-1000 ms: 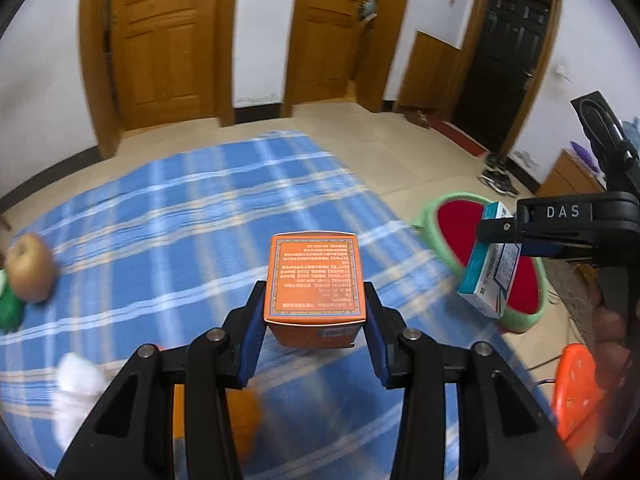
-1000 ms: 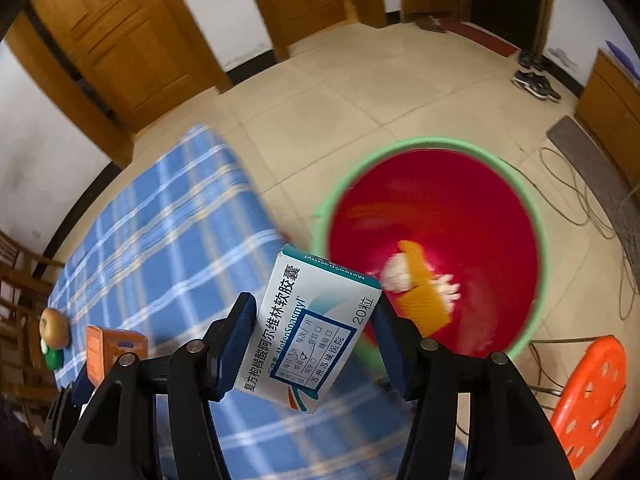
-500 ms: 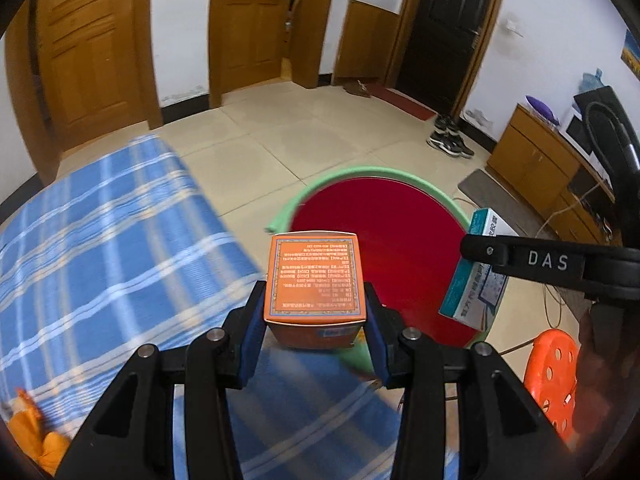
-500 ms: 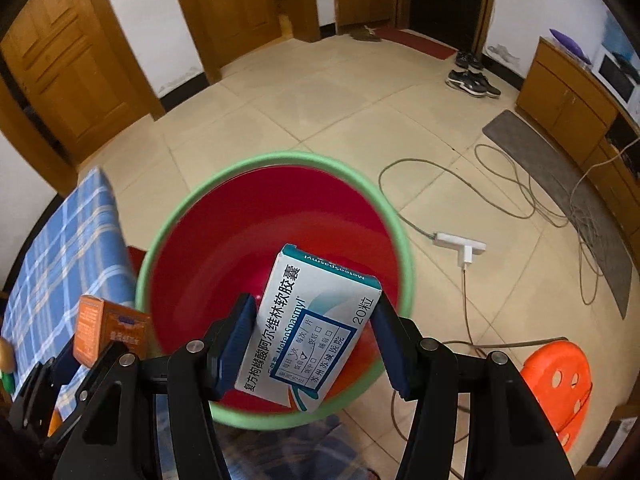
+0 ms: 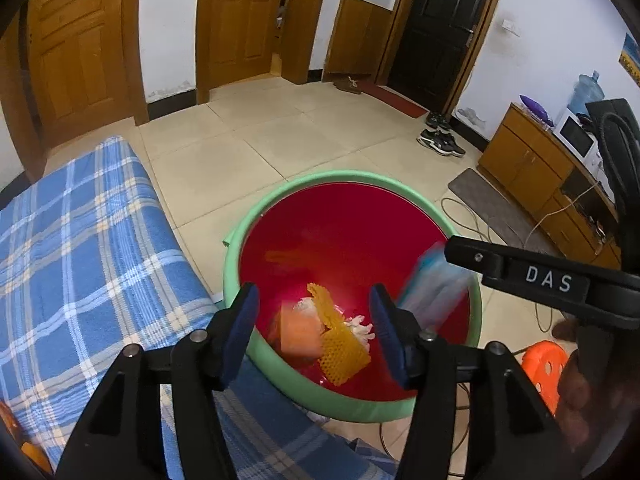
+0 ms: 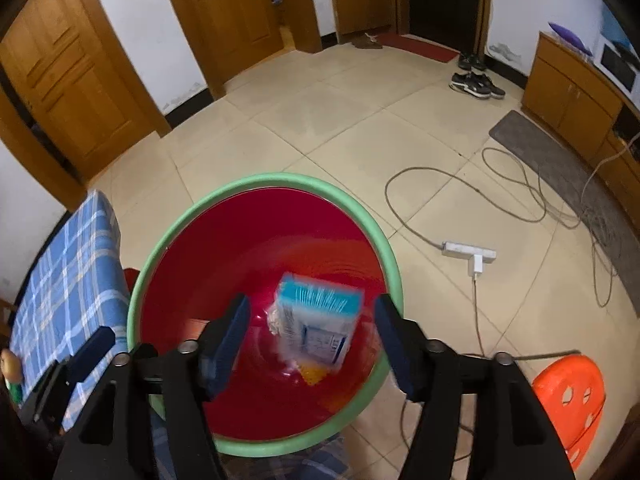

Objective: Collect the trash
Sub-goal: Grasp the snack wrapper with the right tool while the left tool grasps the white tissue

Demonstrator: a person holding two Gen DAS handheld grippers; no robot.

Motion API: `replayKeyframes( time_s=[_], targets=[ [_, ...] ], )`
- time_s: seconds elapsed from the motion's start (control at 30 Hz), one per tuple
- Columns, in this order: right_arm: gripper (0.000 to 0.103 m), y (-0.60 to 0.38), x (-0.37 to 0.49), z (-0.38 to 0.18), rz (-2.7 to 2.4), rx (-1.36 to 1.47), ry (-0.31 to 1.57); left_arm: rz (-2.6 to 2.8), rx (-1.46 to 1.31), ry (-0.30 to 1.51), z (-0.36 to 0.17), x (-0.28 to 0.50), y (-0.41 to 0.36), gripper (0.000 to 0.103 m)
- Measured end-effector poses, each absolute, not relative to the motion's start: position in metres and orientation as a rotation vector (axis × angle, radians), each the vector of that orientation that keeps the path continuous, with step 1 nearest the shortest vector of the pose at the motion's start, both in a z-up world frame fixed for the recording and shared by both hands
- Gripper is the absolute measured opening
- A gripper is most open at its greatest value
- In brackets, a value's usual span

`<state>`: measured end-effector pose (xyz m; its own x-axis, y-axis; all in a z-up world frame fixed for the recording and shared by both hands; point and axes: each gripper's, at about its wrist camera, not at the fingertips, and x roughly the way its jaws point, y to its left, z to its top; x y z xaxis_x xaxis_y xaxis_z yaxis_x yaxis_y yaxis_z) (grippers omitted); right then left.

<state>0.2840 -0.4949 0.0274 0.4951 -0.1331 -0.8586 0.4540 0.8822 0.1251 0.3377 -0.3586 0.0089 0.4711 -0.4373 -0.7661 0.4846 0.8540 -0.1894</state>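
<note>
My left gripper spread wide, nothing between jaws; orange box in red bin. My right gripper likewise spread; blurred medicine box mid-drop over bin. Advice: hold both above rim until boxes settle. Blanket at 9 o'clock.

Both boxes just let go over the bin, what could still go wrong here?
1. The white and teal box is blurred in mid-drop, tumbling; it seems headed inside the red bin, but it might bounce off.
2. The bin stands close against the blue plaid cloth; swinging the open left tongs back could nudge its rim.
</note>
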Motion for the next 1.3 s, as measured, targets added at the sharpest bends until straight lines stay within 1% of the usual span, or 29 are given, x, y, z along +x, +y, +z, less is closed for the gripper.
replayKeyframes(
  time_s=[0.33, 0.57, 0.77, 1.0, 1.3],
  targets=[
    [0.069, -0.478, 0.281, 0.024, -0.357, 0.373, 1.008, -0.558, 0.055, 0.930, 0.013, 0.329, -0.343, 0.057],
    [0.070, -0.449, 0.273, 0.020, -0.334, 0.354, 1.031, -0.505, 0.057, 0.892, 0.027, 0.319, -0.308, 0.058],
    [0.070, -0.401, 0.274, 0.023, -0.273, 0.326, 1.037, -0.420, 0.004, 0.887, 0.036, 0.310, -0.246, 0.058],
    [0.069, -0.295, 0.281, 0.021, -0.114, 0.222, 1.051, -0.295, -0.023, 0.866, 0.043, 0.293, -0.157, 0.057],
    [0.070, -0.188, 0.281, 0.012, 0.096, 0.230, 1.108, -0.135, -0.054, 0.859, 0.046, 0.261, -0.041, 0.058]
  ],
)
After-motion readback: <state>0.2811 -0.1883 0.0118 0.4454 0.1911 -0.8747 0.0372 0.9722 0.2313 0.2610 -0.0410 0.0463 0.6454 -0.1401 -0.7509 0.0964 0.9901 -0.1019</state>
